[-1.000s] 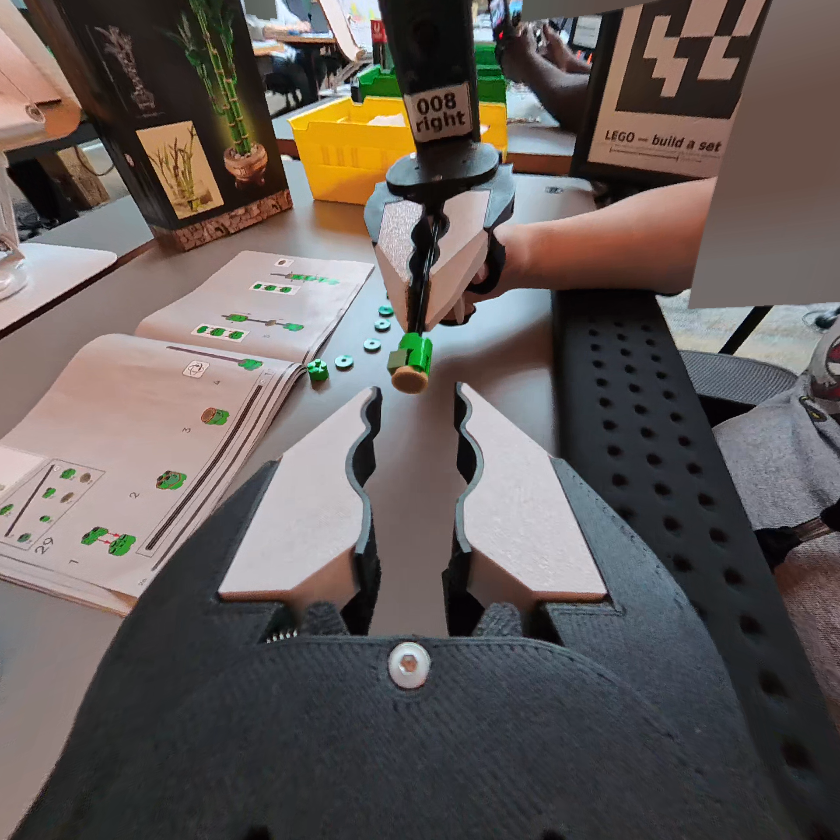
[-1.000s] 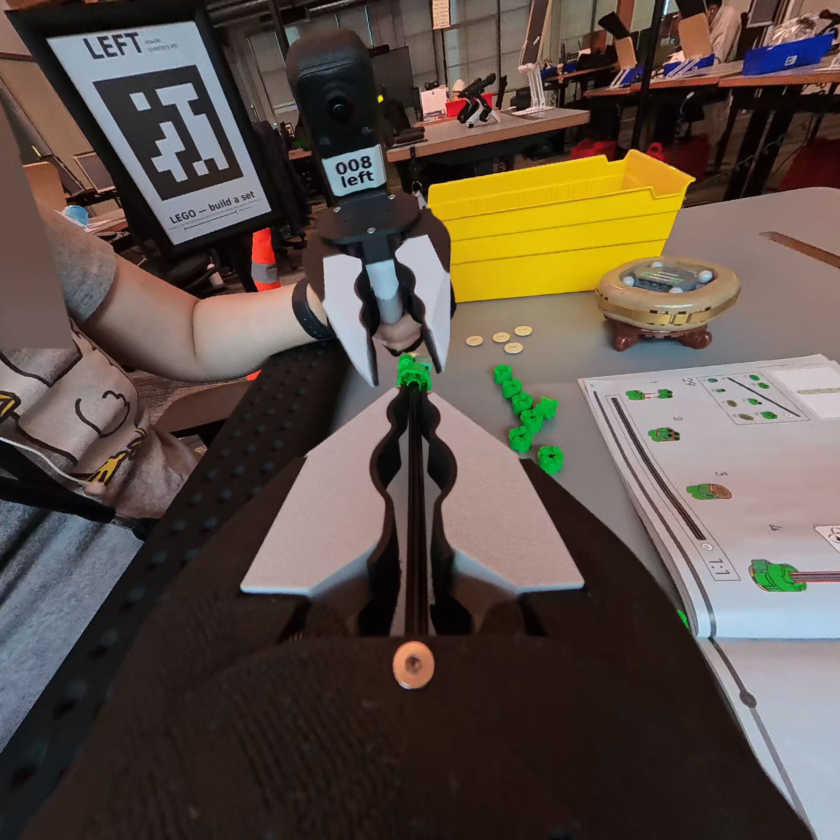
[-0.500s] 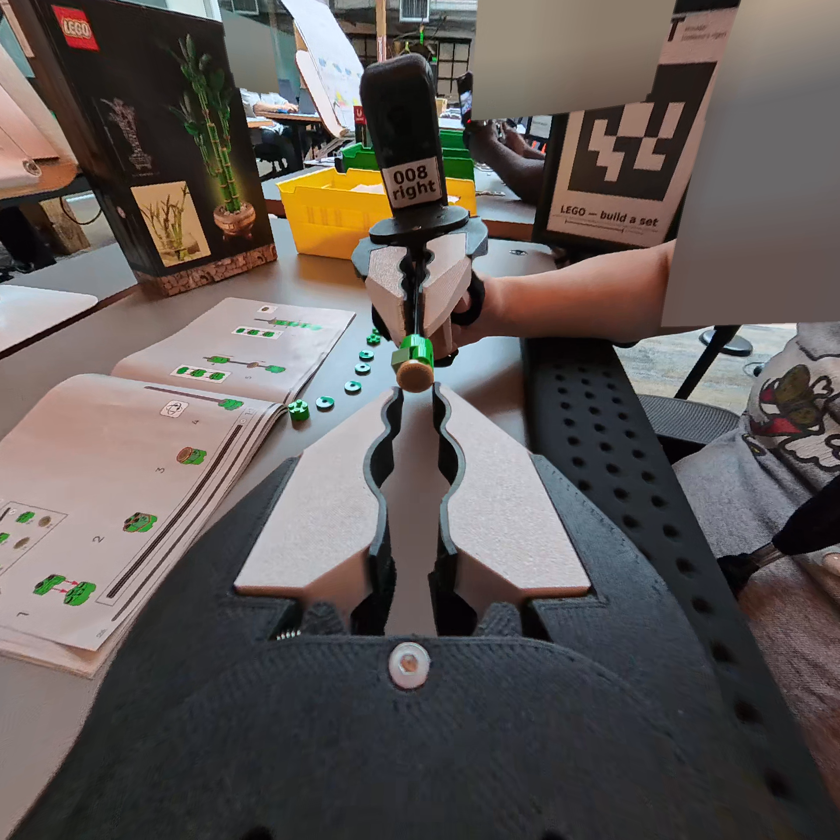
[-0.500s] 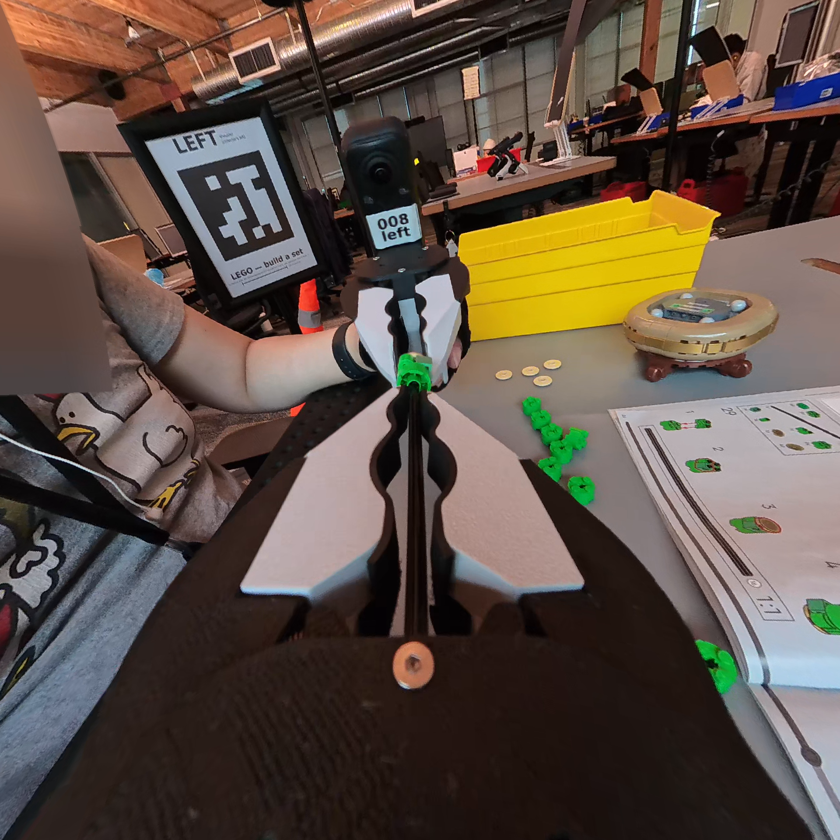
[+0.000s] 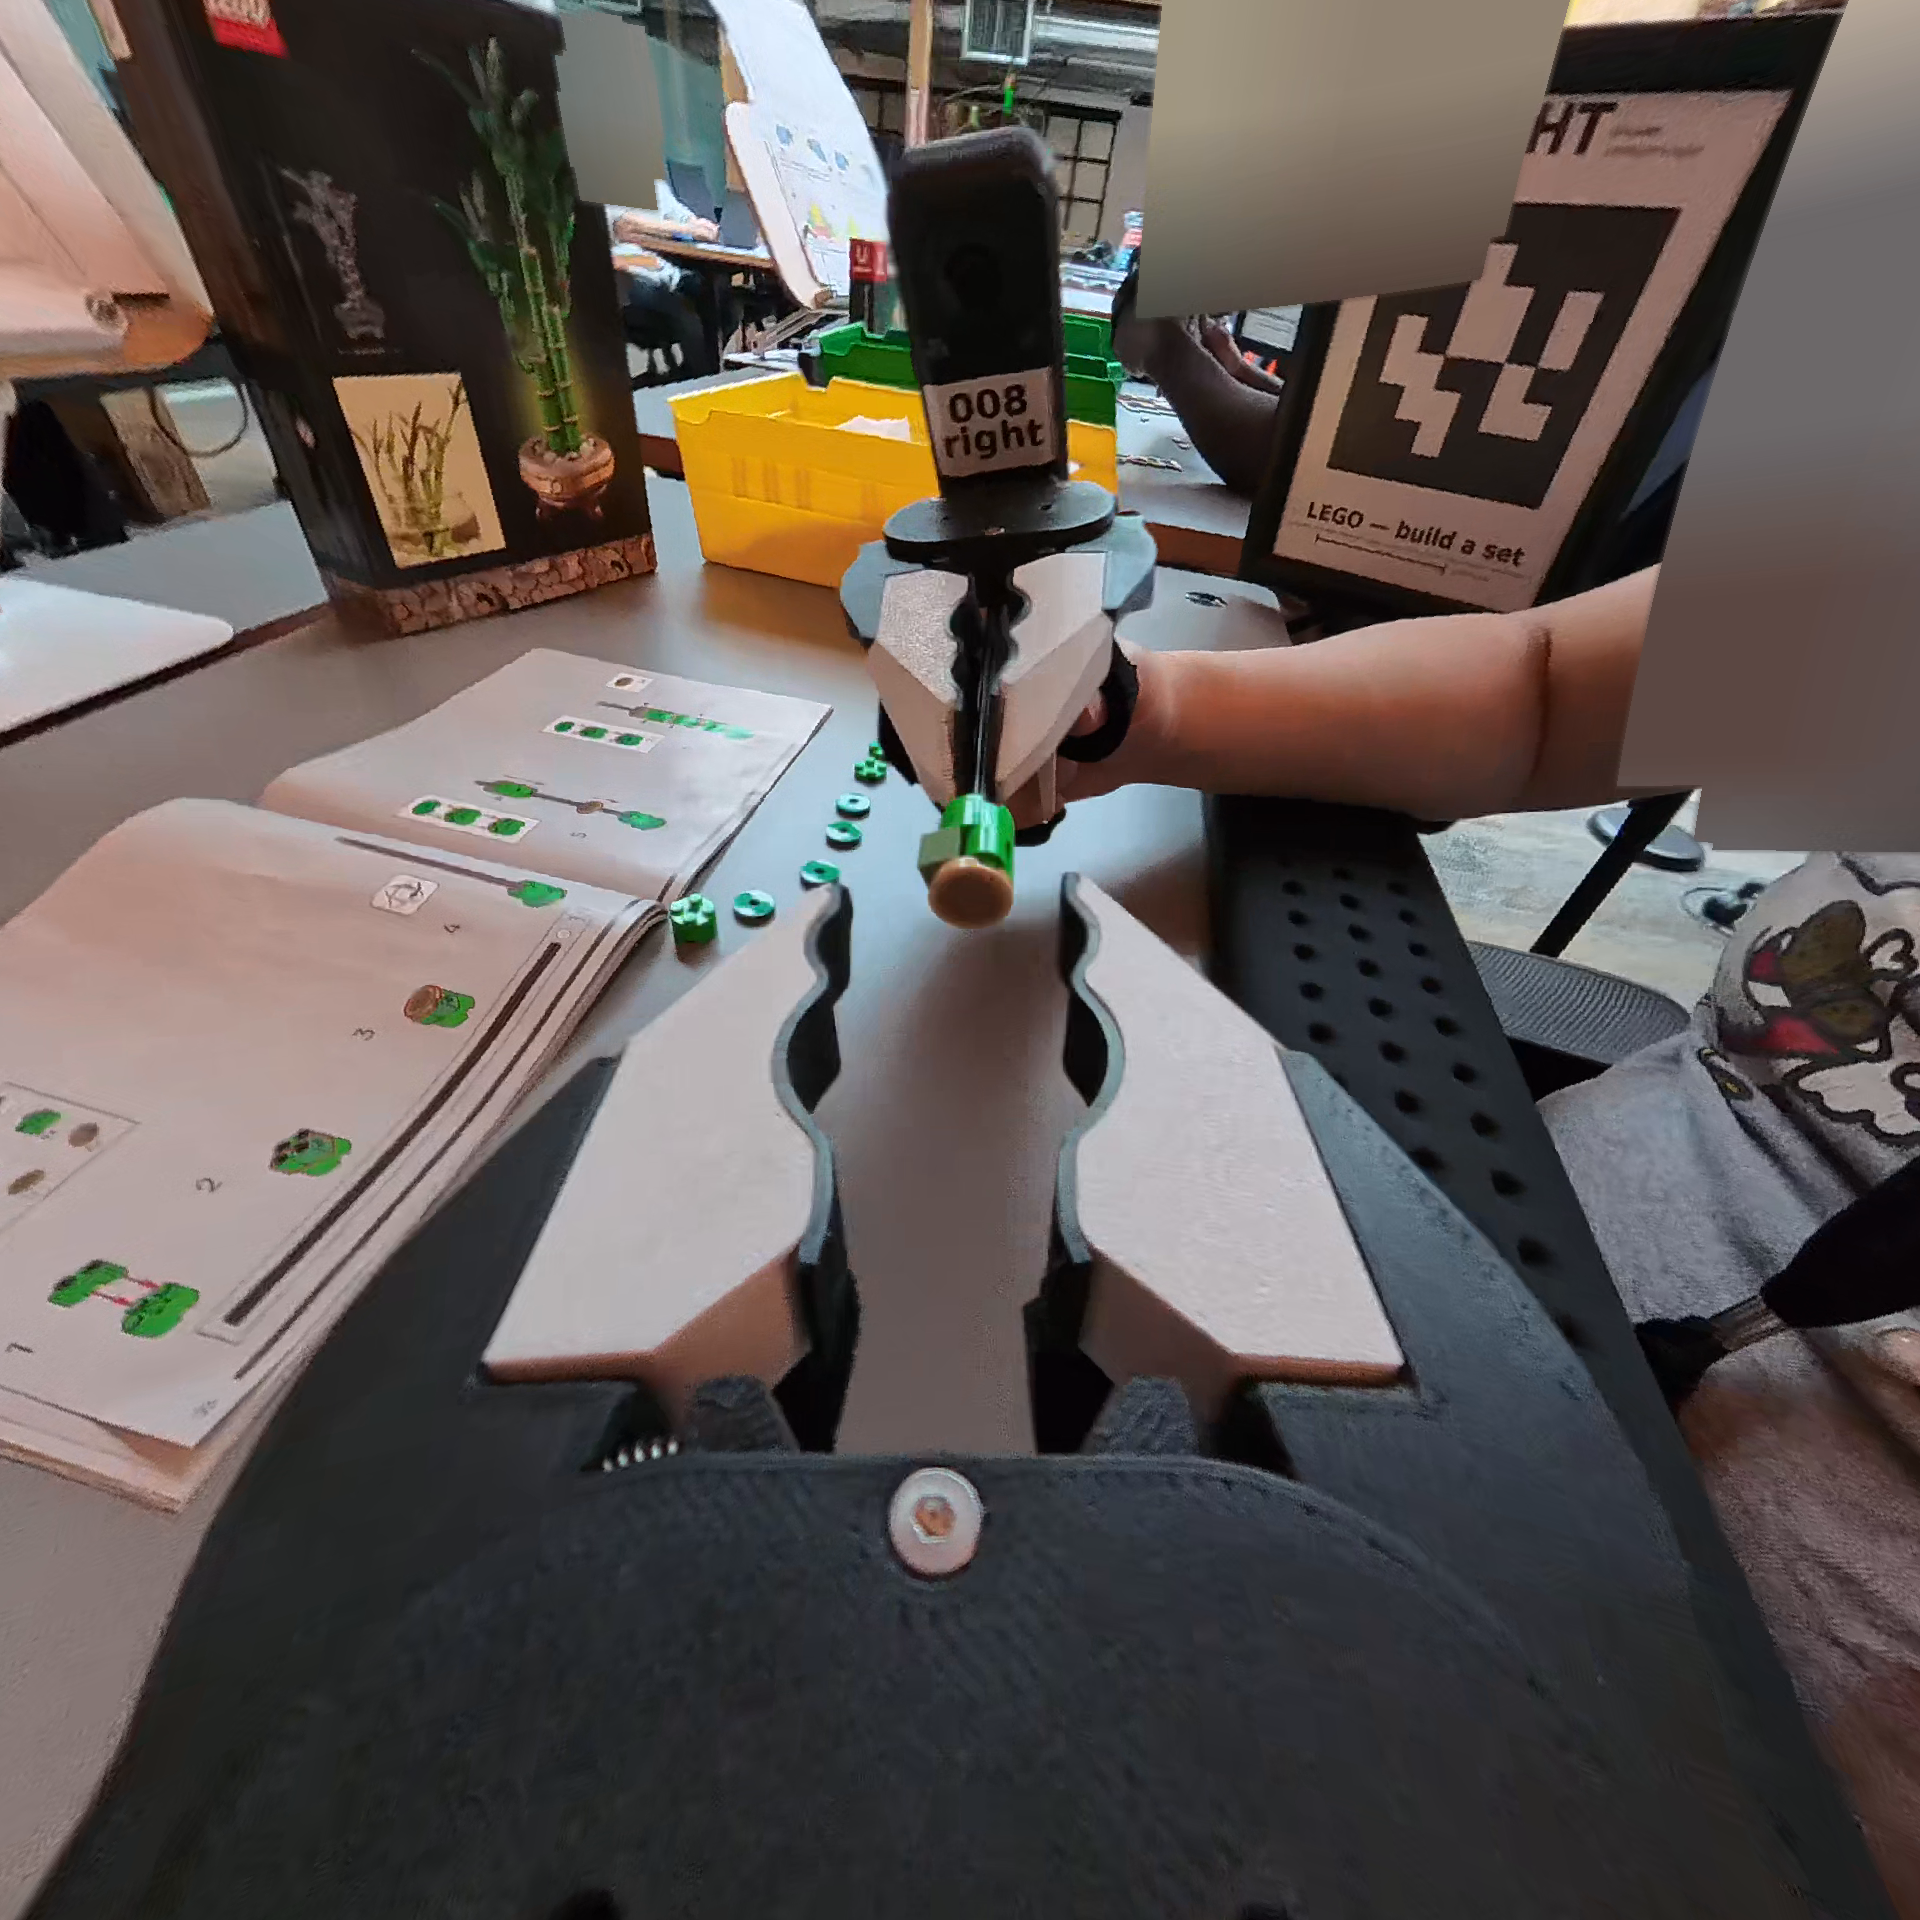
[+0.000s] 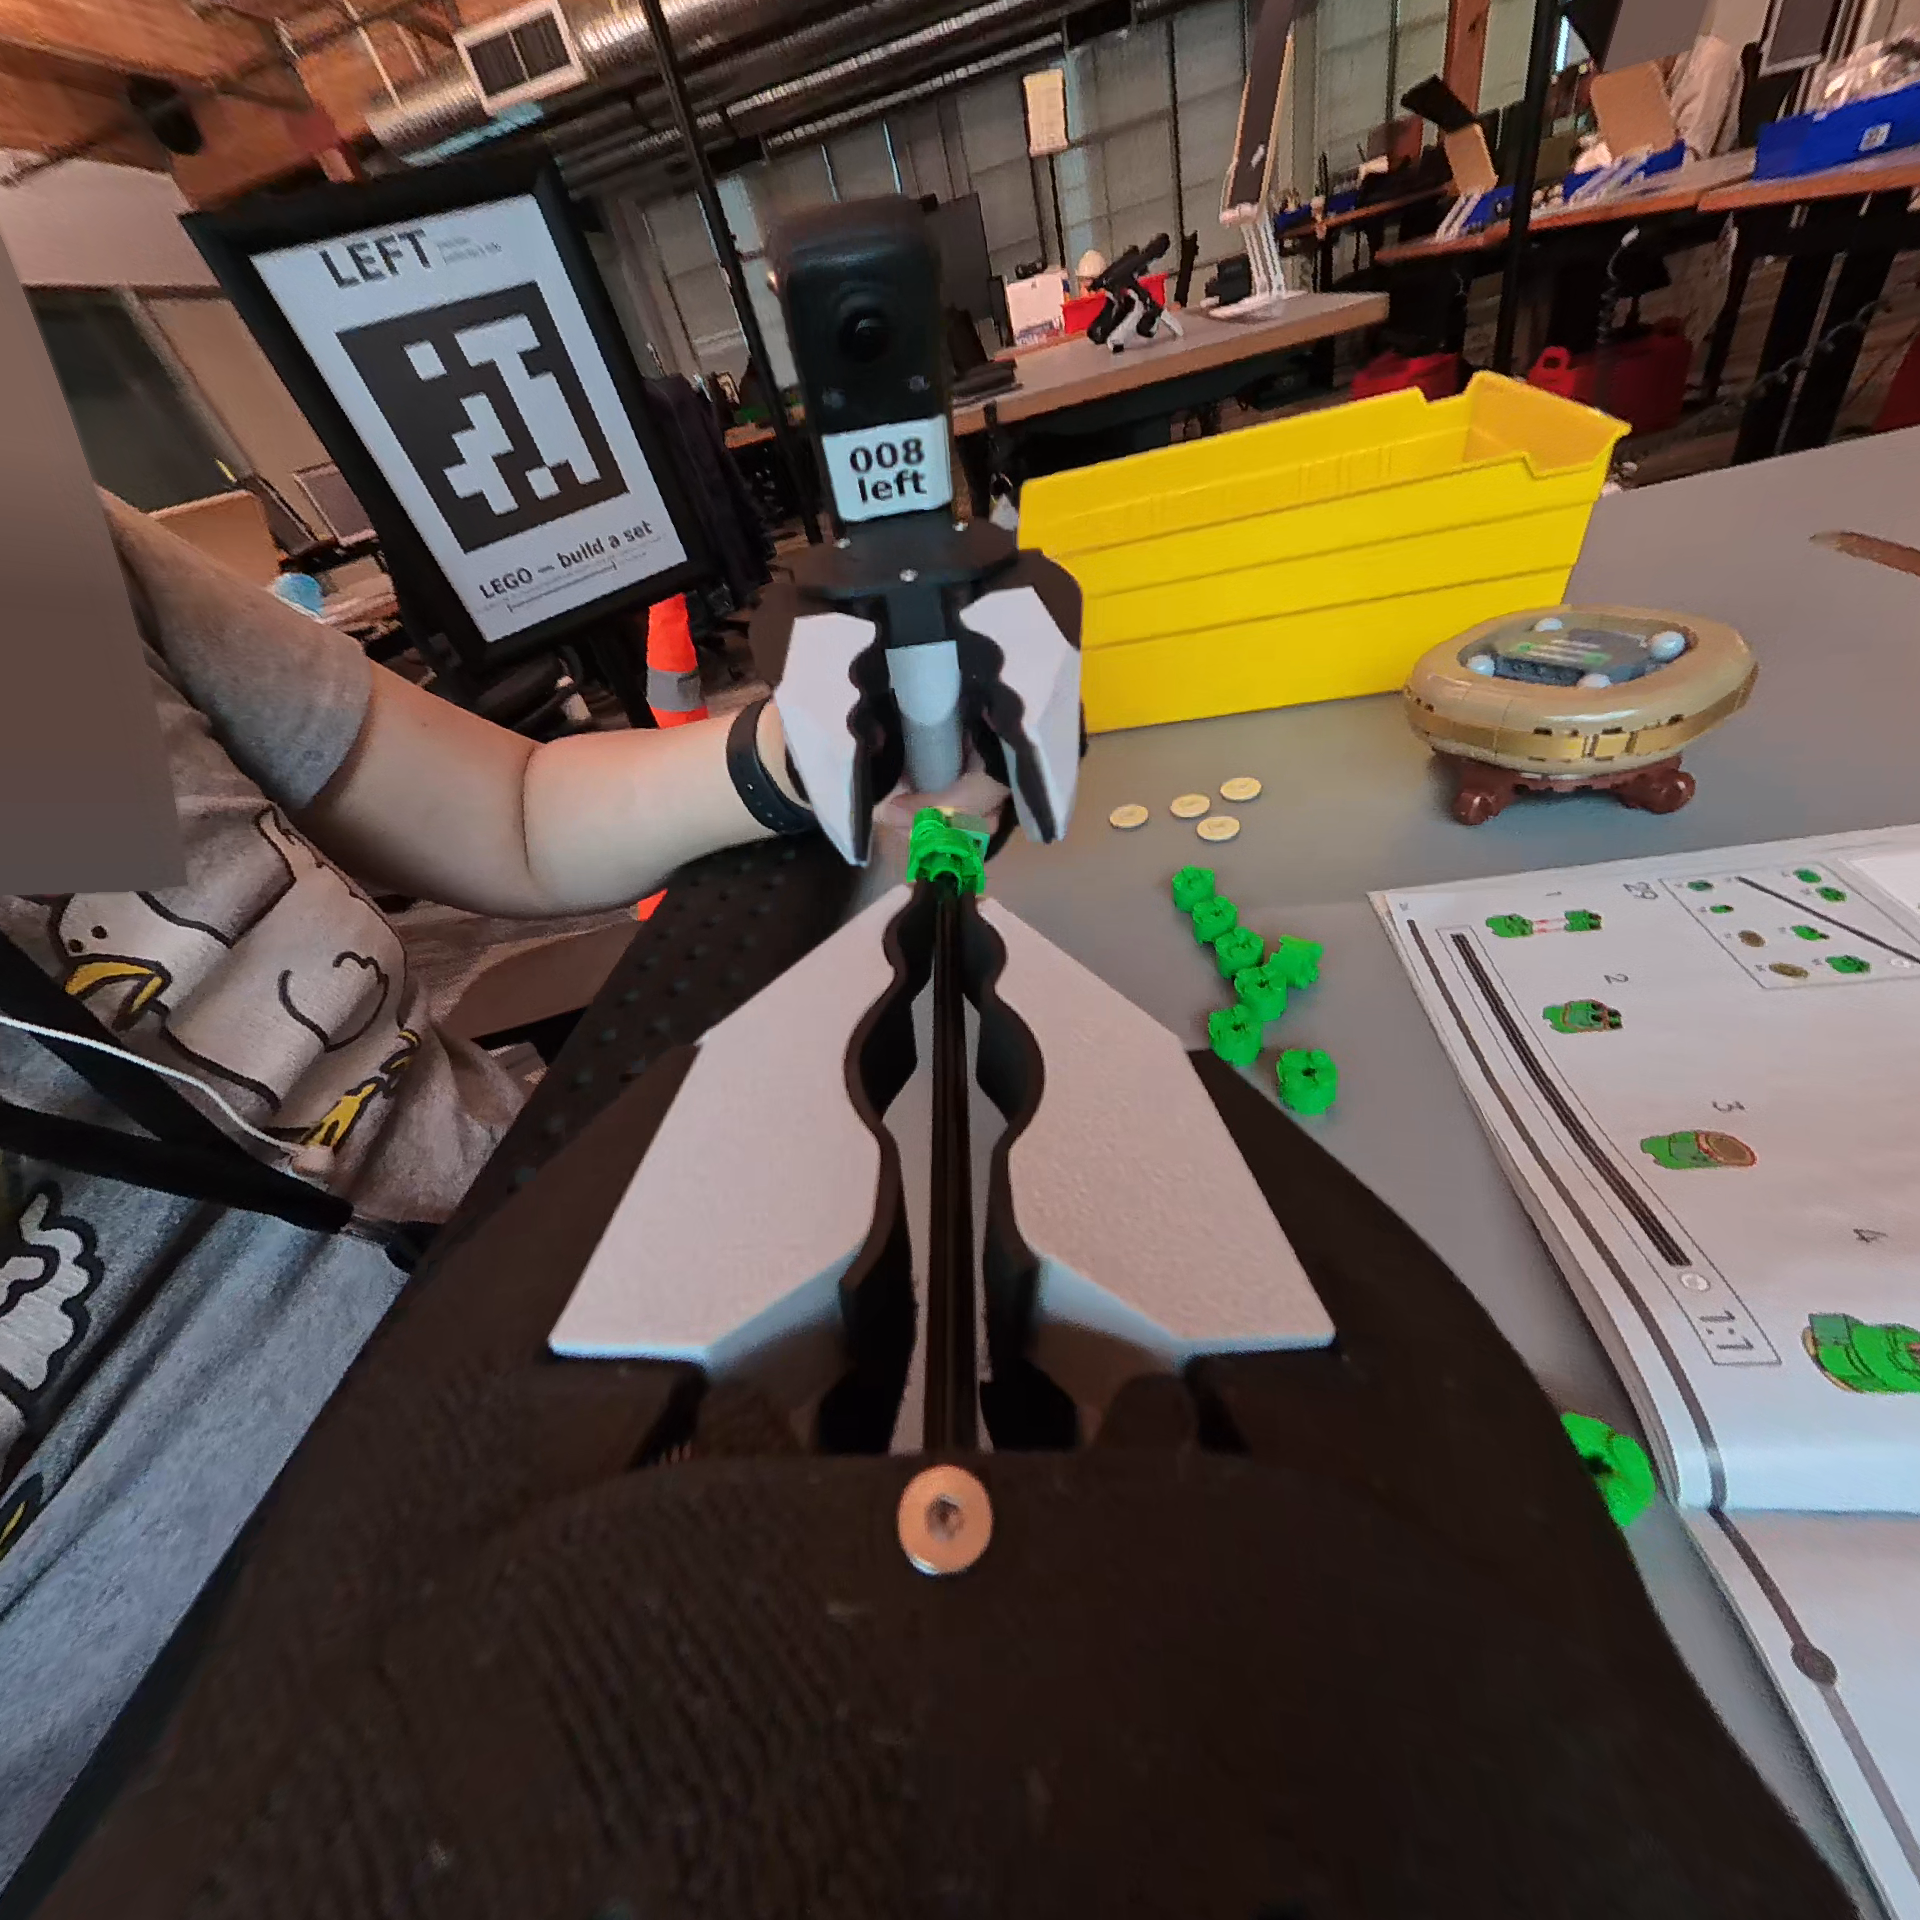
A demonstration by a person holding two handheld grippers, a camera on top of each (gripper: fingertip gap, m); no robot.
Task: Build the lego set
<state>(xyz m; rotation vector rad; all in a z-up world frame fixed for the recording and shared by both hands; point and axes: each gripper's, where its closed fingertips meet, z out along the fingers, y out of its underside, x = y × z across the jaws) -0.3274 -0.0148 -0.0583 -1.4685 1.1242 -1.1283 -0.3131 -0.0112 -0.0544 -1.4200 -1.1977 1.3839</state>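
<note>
Above the worktop [image 5: 935, 644], the right gripper [image 6: 948, 904] clamps a black rod [image 6: 948, 1143] tipped with a green piece [image 5: 971, 831] and tan cap [image 5: 969, 891], which the empty, wide-spread left gripper [image 5: 948, 914] likely must close on next.

The right gripper [image 6: 943, 894] has its jaws closed on a thin black rod [image 6: 948, 1143] tipped with a green lego piece [image 6: 940, 847]. Just beyond the tip, the left gripper [image 6: 945, 831] faces it with jaws apart. Right of the jaws, loose green pieces [image 6: 1247, 982] lie on the counter [image 6: 1351, 831] beside an open instruction booklet [image 6: 1704, 1143].
</note>
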